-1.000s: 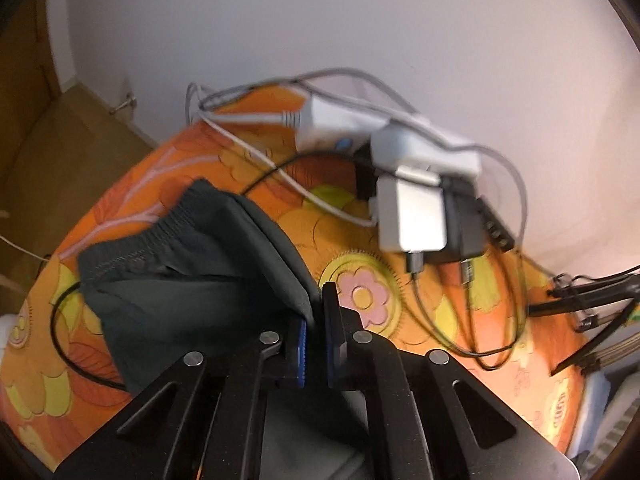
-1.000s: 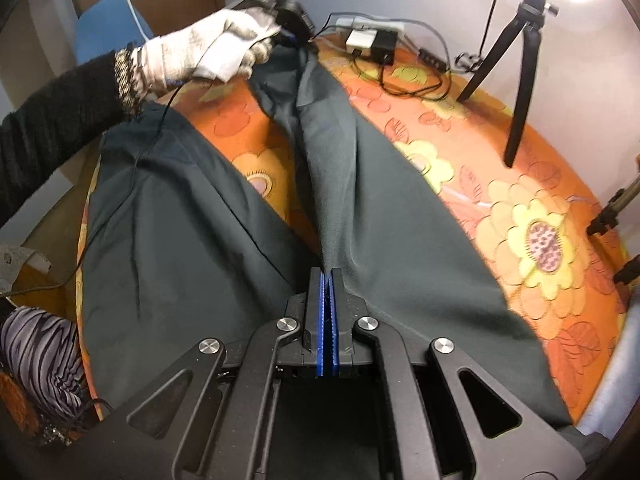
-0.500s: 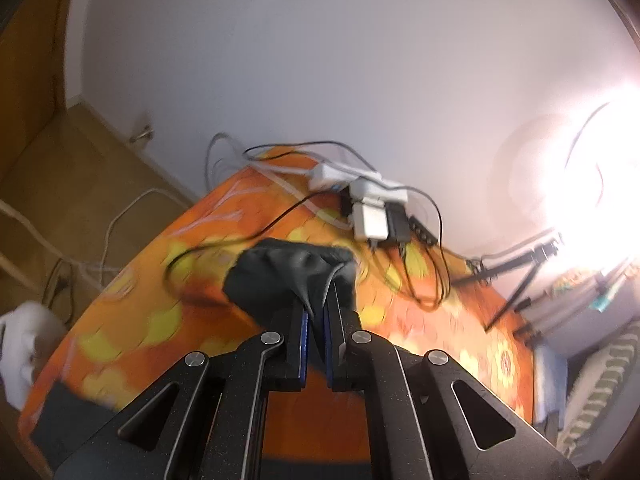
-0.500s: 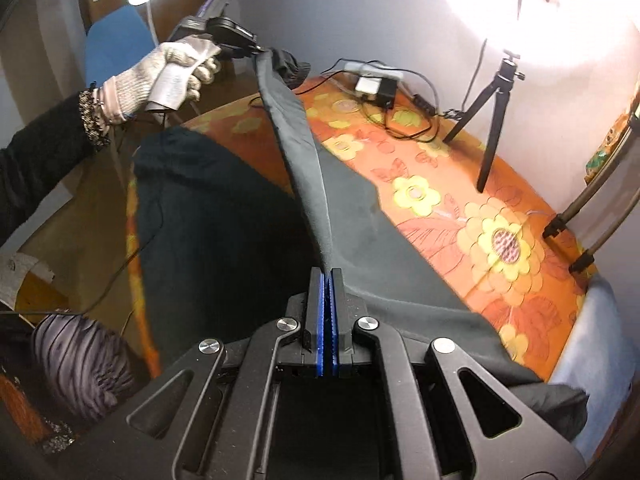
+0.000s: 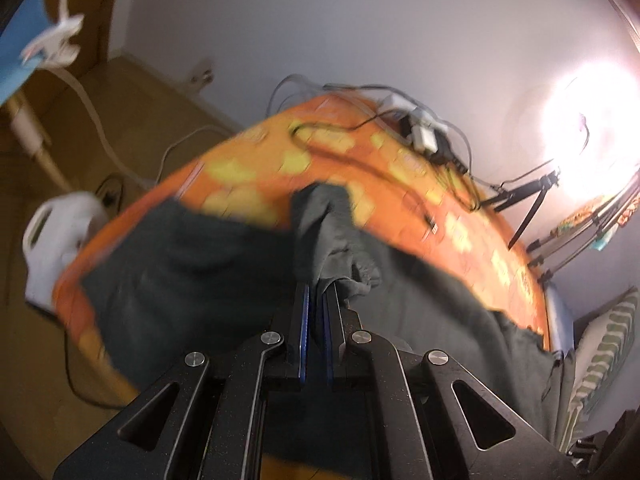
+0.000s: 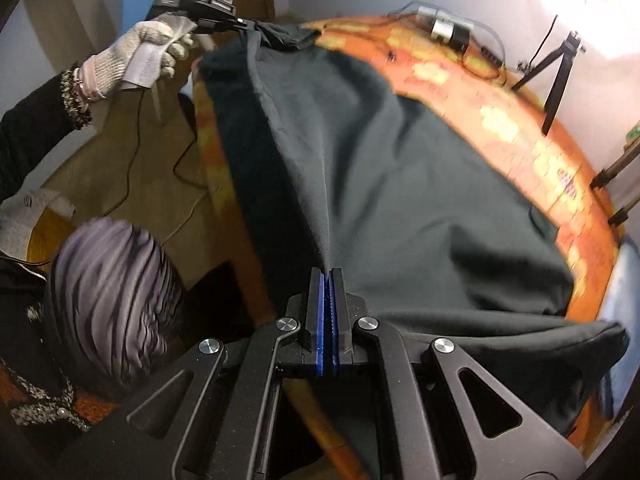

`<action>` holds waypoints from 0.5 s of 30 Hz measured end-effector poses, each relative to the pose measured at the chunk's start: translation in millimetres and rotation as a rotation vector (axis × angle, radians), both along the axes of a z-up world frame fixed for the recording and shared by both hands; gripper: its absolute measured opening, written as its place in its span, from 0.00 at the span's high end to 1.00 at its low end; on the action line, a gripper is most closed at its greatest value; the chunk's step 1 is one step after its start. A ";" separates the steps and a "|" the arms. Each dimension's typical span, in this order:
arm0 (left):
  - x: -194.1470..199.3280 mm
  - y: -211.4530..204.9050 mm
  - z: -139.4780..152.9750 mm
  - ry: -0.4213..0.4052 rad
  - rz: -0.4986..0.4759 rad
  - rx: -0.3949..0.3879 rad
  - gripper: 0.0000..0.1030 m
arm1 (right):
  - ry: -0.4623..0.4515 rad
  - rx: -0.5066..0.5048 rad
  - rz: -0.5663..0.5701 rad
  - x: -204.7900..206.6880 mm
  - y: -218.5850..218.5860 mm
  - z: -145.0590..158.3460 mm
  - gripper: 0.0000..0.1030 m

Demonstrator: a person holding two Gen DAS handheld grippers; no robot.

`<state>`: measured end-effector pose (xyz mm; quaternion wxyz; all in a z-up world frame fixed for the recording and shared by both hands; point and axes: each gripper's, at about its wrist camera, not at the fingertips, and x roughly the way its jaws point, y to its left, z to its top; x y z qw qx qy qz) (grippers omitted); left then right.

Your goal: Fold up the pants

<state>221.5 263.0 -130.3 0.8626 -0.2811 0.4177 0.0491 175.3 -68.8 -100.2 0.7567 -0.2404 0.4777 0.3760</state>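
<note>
Left gripper clamped on bunched waistband of dark pants, lifted off orange floral tablecloth. Right gripper pinched shut on a fabric fold, angled steeply down. Pants stretched taut between both, rest draped over table. Gloved left hand raised at far end. No legible writing; frames blurred.

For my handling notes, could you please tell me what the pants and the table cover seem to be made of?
The pants look like soft, matte dark grey knit fabric, perhaps cotton jersey: they drape in folds without shine. The table cover looks like smooth printed cloth or oilcloth, orange with yellow flowers; motion blur leaves its finish uncertain.
</note>
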 end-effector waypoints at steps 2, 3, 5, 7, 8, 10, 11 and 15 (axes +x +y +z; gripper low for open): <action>-11.5 -0.4 -9.4 0.012 0.002 0.004 0.96 | 0.017 -0.021 0.005 -9.4 0.1 -10.1 0.97; -18.7 -0.4 -13.1 0.015 0.000 0.012 0.96 | 0.025 -0.026 0.006 -11.4 0.0 -12.9 0.97; -30.7 -1.4 -17.6 0.017 -0.006 0.032 0.96 | 0.042 -0.034 0.006 -18.6 0.5 -19.7 0.97; -37.2 -4.3 -19.5 0.023 -0.016 0.062 0.96 | 0.044 -0.052 0.016 -22.9 2.1 -24.7 0.97; -40.5 -5.3 -19.5 0.022 -0.024 0.078 0.95 | 0.039 -0.070 0.024 -25.6 3.5 -28.5 0.97; -47.5 -12.1 -14.2 0.012 -0.044 0.142 0.89 | 0.030 -0.117 0.041 -28.3 5.8 -36.7 0.97; -49.6 -17.0 -9.8 0.007 -0.053 0.181 0.80 | 0.041 -0.135 0.042 -28.4 6.0 -40.9 0.97; -53.8 -36.2 11.7 -0.051 -0.110 0.323 0.66 | 0.068 -0.138 0.032 -21.2 4.5 -35.6 0.92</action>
